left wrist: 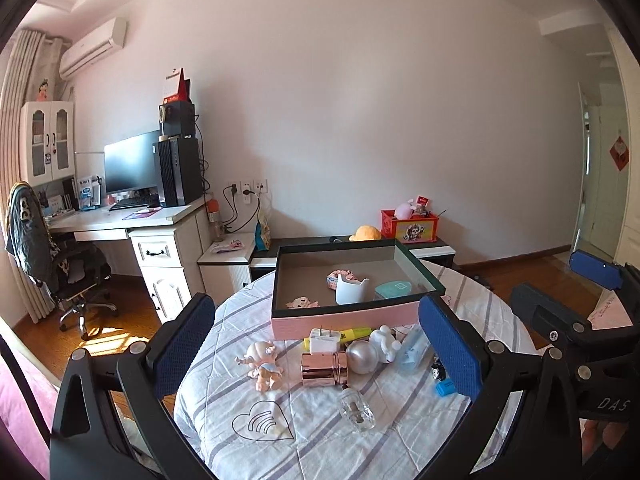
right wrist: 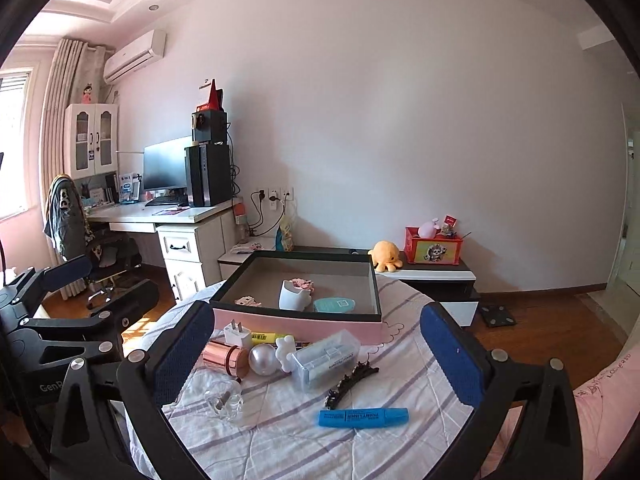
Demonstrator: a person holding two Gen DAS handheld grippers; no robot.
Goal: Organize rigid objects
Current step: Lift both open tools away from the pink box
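A pink box (left wrist: pixel 344 319) (right wrist: pixel 296 322) stands open at the back of the round table and holds a white cup (left wrist: pixel 349 289) (right wrist: pixel 293 295), a teal case (left wrist: pixel 394 290) and pink figures. In front lie a baby doll (left wrist: pixel 262 364), a white plug (left wrist: pixel 323 339) (right wrist: pixel 236 333), a rose-gold cylinder (left wrist: pixel 325 369) (right wrist: pixel 225 357), a silver ball (left wrist: pixel 361 356) (right wrist: pixel 263 360), a glass bottle (left wrist: pixel 357 410) (right wrist: pixel 224 400), a clear pen case (right wrist: pixel 326 358), a black hair clip (right wrist: pixel 351 384) and a blue marker (right wrist: pixel 363 417). My left gripper (left wrist: pixel 320 360) and right gripper (right wrist: pixel 320 364) hover open and empty above them.
The table wears a striped cloth (left wrist: pixel 304 440). A low black-and-white cabinet (right wrist: pixel 436 280) with a red box (right wrist: pixel 434 245) and a yellow plush (right wrist: pixel 385 256) stands behind. A desk with a computer (left wrist: pixel 132 216) and an office chair (left wrist: pixel 60 264) stand at the left.
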